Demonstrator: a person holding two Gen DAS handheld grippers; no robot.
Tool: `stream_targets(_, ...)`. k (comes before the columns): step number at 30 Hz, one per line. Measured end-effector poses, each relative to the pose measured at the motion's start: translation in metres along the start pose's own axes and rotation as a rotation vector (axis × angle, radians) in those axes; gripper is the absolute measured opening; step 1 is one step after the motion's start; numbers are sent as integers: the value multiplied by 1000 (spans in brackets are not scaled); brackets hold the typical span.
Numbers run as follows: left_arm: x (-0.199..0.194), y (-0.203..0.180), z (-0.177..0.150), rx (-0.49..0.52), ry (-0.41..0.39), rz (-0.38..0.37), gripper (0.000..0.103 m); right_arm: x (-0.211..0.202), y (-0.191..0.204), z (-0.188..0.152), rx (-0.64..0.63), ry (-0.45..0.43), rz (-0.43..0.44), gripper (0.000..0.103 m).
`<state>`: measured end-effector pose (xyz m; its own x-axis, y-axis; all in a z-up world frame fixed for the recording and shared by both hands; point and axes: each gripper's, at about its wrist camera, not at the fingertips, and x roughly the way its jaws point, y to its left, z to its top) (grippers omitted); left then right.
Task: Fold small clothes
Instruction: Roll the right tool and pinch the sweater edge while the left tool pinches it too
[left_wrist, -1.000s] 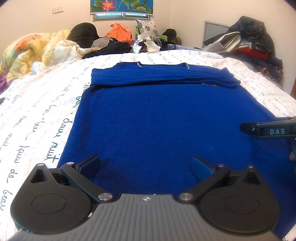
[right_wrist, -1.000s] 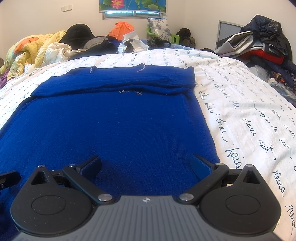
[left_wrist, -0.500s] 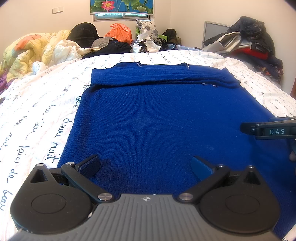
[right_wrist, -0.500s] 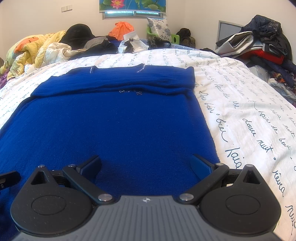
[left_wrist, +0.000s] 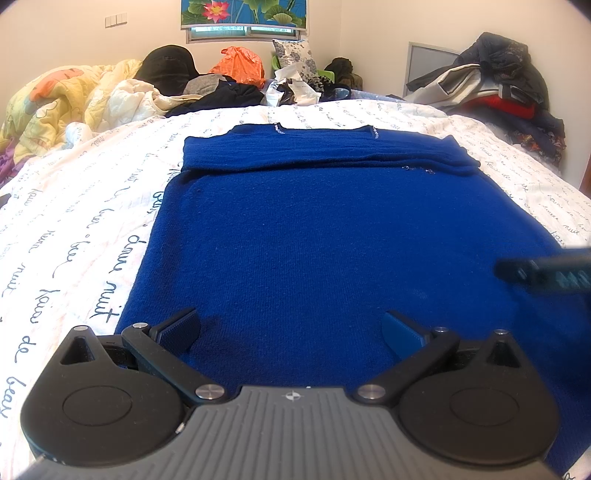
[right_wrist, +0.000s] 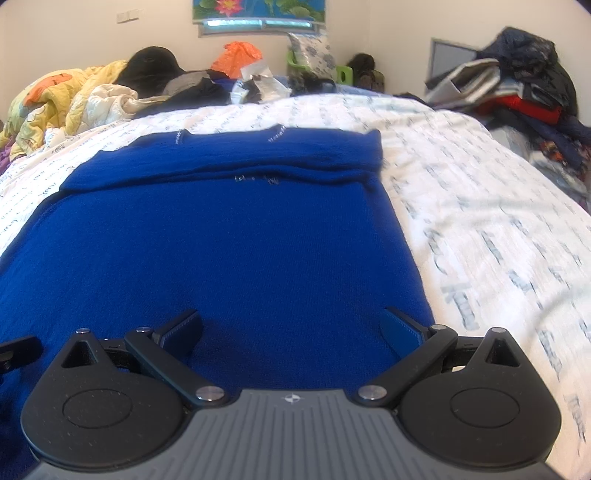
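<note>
On the bed (left_wrist: 85, 206), a blue sweater (left_wrist: 332, 229) lies spread flat, its top strip already folded over. Both the left gripper (left_wrist: 291, 328) and the right gripper (right_wrist: 291, 326) hover spread wide and empty above its near hem, probably ready to pinch it for another fold.

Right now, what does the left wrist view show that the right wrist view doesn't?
Only the left wrist view shows the sweater's left edge against the script-printed sheet, and the right gripper entering blurred from the right. Only the right wrist view shows the sweater's right edge and the wide sheet beyond it. Both show the blue sweater lying flat with sleeves folded across its top, open fingers over its near hem, and the clothes piles behind.
</note>
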<state>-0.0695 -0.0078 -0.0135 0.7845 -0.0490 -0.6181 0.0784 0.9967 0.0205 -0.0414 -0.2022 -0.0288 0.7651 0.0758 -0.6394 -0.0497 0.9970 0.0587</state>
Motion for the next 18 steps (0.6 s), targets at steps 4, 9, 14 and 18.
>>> stream_targets(4,0,1,0,0,0,1,103,-33,4,-32,-87,-18,55,103)
stream_targets(9,-12,5,2,4,-19,7,99,-56,-11,-50,-88,-1,105,103)
stream_targets(14,-45,58,7,-142,-7,-55,103,-82,-69,-28,149,90,267,103)
stream_targets(18,-53,112,-5,-402,108,-219,100,-73,-138,-25,475,193,381,103)
